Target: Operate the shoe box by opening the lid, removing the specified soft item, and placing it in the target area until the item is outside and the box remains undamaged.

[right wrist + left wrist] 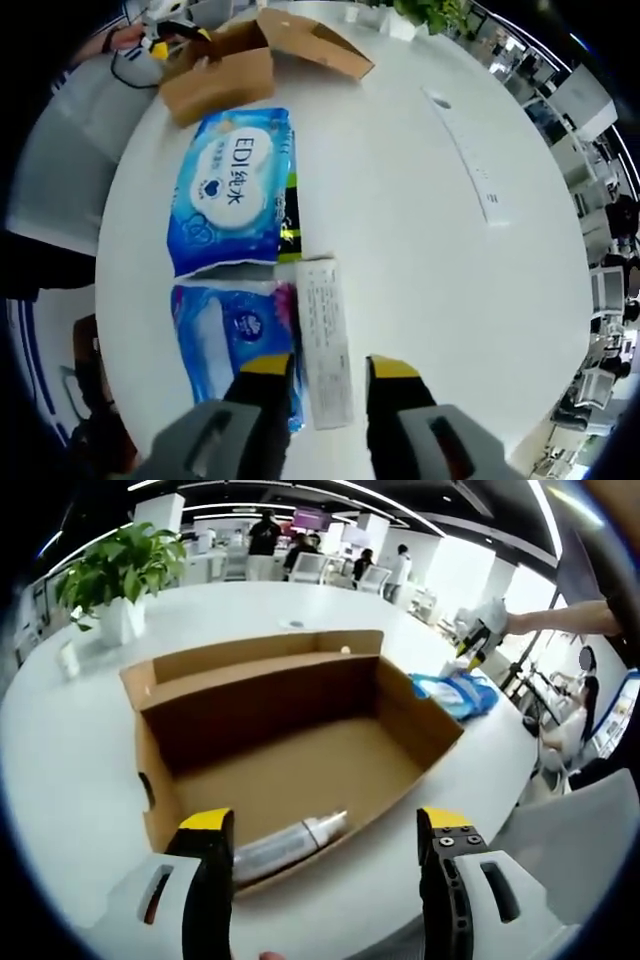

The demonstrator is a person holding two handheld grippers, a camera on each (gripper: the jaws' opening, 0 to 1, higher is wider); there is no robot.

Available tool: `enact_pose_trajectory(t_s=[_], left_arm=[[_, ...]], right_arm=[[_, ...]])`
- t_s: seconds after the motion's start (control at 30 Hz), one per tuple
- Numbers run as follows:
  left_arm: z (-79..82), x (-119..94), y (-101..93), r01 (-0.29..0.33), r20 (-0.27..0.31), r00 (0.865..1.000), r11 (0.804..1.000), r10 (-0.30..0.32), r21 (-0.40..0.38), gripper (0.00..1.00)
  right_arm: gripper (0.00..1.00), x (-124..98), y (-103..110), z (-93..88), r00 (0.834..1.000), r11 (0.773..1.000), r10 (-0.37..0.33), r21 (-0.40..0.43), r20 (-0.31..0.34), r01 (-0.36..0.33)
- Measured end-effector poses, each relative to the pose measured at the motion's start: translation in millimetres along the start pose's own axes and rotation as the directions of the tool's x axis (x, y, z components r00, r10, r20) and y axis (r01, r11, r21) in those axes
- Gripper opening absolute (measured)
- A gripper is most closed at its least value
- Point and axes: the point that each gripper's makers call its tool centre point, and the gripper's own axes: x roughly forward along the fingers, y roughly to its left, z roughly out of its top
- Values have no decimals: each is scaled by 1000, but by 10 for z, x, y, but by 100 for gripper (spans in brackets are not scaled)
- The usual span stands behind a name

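The brown shoe box (290,740) stands open on the white table, its lid folded back at the far side. A silvery tube (285,845) lies inside against the near wall. My left gripper (325,825) hovers open just before the box's near wall. My right gripper (330,372) is open above a slim white carton (325,340) lying flat on the table; the jaws stand either side of it with small gaps. Beside the carton lie two blue wipes packs (235,190), the nearer one (225,330) by the left jaw. The packs (455,692) also lie right of the box, with the right gripper (478,640) above them.
A potted plant (120,570) stands at the table's far left. The box (230,65) and the left gripper (170,30) sit at the far end of the table. A green and black item (289,215) peeks from under the wipes. People and chairs are in the background.
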Motion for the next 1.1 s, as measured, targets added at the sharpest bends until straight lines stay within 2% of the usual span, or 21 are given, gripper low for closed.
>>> enact_pose_trajectory(t_s=[0.2, 0.37, 0.5, 0.67, 0.73, 0.8, 0.9, 1.03, 1.1], left_arm=[[28, -6, -28, 10, 9, 1000, 1000, -10, 3, 77], [58, -16, -50, 16, 18, 1000, 1000, -16, 5, 77], [75, -28, -67, 20, 24, 1000, 1000, -20, 8, 77], [100, -41, -105, 28, 33, 999, 1000, -28, 12, 77], [107, -40, -108, 32, 36, 999, 999, -32, 13, 77], [114, -40, -119, 37, 39, 999, 999, -37, 13, 77], [123, -47, -148, 44, 44, 998, 999, -45, 14, 77], [141, -62, -173, 49, 51, 997, 999, -50, 16, 77], [152, -71, -189, 51, 54, 997, 999, -52, 18, 77]], right_arm=[[26, -106, -3, 33, 999, 999, -15, 53, 31, 13], [27, -200, -43, 117, 995, 991, -43, 133, 88, 31], [28, -259, -48, 235, 985, 974, -66, 224, 160, 29], [28, -333, -18, 343, 973, 959, -93, 281, 213, 30], [28, -364, -12, 424, 959, 943, -105, 332, 263, 12], [29, -403, -11, 540, 934, 922, -122, 386, 335, -18], [29, -438, 11, 654, 905, 899, -155, 436, 397, -38], [29, -450, 111, 783, 888, 894, -161, 444, 432, -54], [29, -475, 163, 912, 868, 888, -166, 454, 469, -76]])
